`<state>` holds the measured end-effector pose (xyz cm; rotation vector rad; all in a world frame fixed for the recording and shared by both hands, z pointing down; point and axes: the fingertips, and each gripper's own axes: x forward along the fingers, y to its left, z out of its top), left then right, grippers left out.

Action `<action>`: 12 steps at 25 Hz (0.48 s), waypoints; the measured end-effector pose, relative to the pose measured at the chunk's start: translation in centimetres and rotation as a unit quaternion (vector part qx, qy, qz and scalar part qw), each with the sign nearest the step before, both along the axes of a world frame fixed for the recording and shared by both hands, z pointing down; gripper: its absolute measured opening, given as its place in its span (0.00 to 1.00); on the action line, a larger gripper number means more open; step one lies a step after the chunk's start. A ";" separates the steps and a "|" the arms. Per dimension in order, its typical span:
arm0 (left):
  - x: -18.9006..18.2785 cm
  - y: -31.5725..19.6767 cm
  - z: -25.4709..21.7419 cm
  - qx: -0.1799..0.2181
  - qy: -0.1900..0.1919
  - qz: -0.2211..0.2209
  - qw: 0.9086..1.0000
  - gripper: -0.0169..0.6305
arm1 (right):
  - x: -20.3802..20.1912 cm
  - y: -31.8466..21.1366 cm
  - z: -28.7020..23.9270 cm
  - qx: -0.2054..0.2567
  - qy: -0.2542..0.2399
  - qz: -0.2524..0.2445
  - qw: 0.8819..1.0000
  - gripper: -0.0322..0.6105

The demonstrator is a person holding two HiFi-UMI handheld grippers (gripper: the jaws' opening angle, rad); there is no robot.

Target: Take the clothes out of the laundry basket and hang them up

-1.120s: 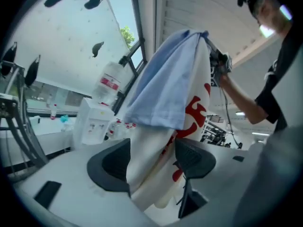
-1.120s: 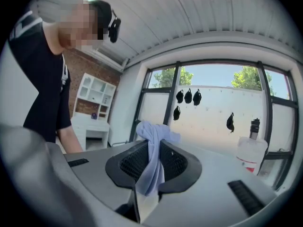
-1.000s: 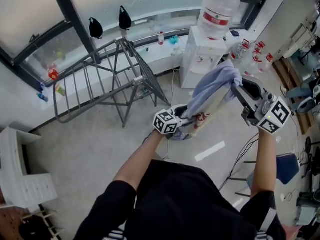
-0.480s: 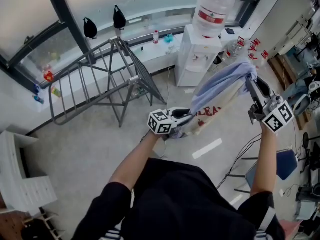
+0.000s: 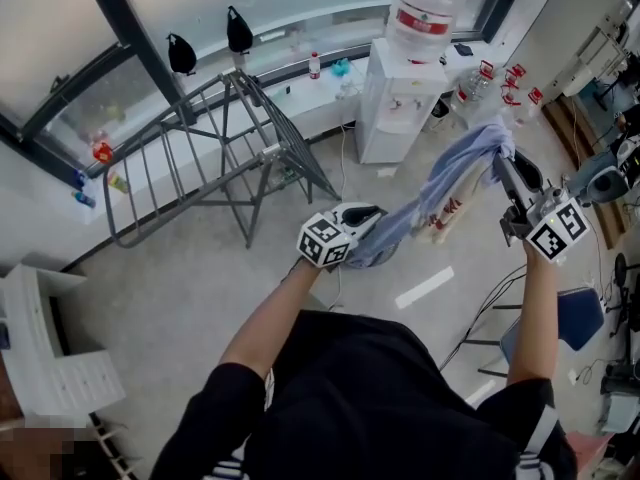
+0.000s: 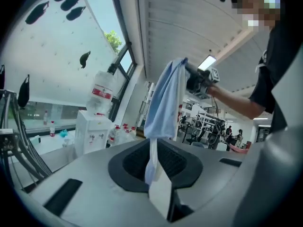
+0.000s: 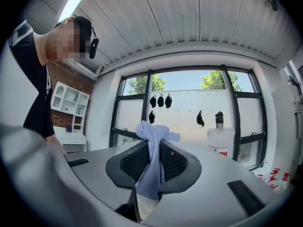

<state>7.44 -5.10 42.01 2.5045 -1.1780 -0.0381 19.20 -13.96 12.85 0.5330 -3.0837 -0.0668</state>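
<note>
Out swings the right gripper [image 5: 505,163] toward the right of the head view, and the blue garment [image 5: 440,193], bunched up between the two tools a second ago, is now drawn out into a long sagging band. Over on the other side, the left gripper [image 5: 372,218] has barely shifted, but its jaws have just been closing. Its own view shows them pinched together on a thin fold at the cloth's lower end, with the rest of the fabric rising away toward the other tool. In the right gripper view, the jaws are clamped on a gathered corner of the same fabric, a knot of it poking out above the pads. So both ends are held, and the garment hangs in mid-air in front of the person, well above the pale floor [image 5: 190,288]. Red print shows on its paler side, too crumpled to read. Off to the left by the window stands the grey drying rack [image 5: 200,158], well apart from the cloth, and the white water dispenser [image 5: 395,118] sits beyond the stretched fabric.
</note>
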 end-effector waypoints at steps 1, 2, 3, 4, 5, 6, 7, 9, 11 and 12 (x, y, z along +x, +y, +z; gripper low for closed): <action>0.5 -0.7 0.7 -0.011 -0.002 0.001 1.000 0.11 | -0.3 0.6 -1.0 -0.001 -0.007 -0.016 1.000 0.14; 1.1 -1.4 1.1 -0.020 0.003 0.003 1.000 0.18 | -0.6 1.4 -2.1 -0.001 -0.015 -0.032 0.999 0.14; 1.7 -2.0 1.2 -0.025 0.010 0.006 1.000 0.22 | -0.9 2.0 -3.3 0.004 -0.020 -0.048 0.999 0.14; 2.3 -2.7 1.2 -0.028 0.017 0.010 0.999 0.26 | -1.0 2.7 -4.4 0.012 -0.023 -0.062 0.998 0.14; 2.9 -3.3 1.0 -0.028 0.019 0.015 0.999 0.32 | -1.0 3.3 -5.5 0.022 -0.025 -0.074 0.997 0.14; 3.6 -4.0 0.8 -0.028 0.017 0.020 0.999 0.35 | -0.8 3.7 -6.4 0.030 -0.025 -0.083 0.996 0.14; 4.2 -4.6 0.7 -0.027 0.012 0.026 0.999 0.37 | -0.5 4.2 -7.2 0.036 -0.027 -0.089 0.995 0.14; 5.6 -5.6 0.5 -0.023 -0.005 0.043 0.999 0.42 | 0.4 4.7 -8.5 0.044 -0.031 -0.095 0.994 0.14; 7.0 -6.0 0.0 -0.013 -0.012 0.071 0.997 0.44 | 1.2 5.0 -9.4 0.048 -0.034 -0.097 0.993 0.14; 7.7 -6.0 -0.5 -0.004 -0.003 0.089 0.996 0.44 | 1.5 5.2 -9.6 0.048 -0.038 -0.102 0.993 0.14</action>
